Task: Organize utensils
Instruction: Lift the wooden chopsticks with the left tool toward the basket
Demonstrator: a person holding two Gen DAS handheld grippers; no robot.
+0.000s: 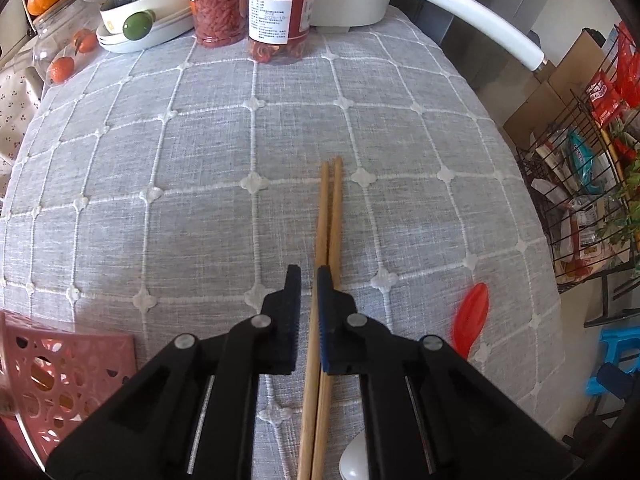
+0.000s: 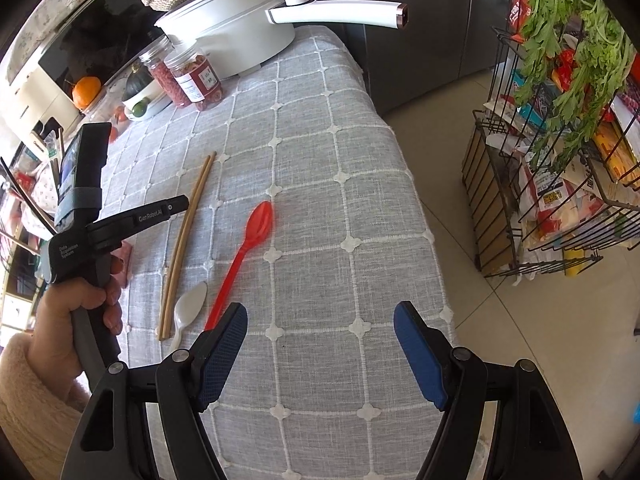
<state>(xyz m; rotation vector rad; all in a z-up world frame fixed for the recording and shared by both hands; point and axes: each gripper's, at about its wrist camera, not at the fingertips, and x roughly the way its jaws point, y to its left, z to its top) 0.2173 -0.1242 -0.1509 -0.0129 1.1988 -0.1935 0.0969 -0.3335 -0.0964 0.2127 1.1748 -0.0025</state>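
A pair of wooden chopsticks (image 1: 329,240) lies on the grey checked tablecloth (image 1: 200,152), pointing away from me. My left gripper (image 1: 309,276) hovers right over them with its jaws a narrow gap apart; the chopsticks run under the gap and the right finger. In the right wrist view the chopsticks (image 2: 188,236), a white spoon (image 2: 190,306) and a red spoon (image 2: 244,256) lie side by side. My right gripper (image 2: 320,320) is wide open and empty, to the right of the red spoon. The red spoon (image 1: 472,316) also shows in the left wrist view.
A pink perforated basket (image 1: 60,372) sits at the near left. Jars (image 1: 280,4), a bowl with a squash (image 1: 144,12) and a white pot (image 2: 240,28) with a long handle stand at the far end. A wire rack (image 2: 560,160) of groceries stands off the table's right edge.
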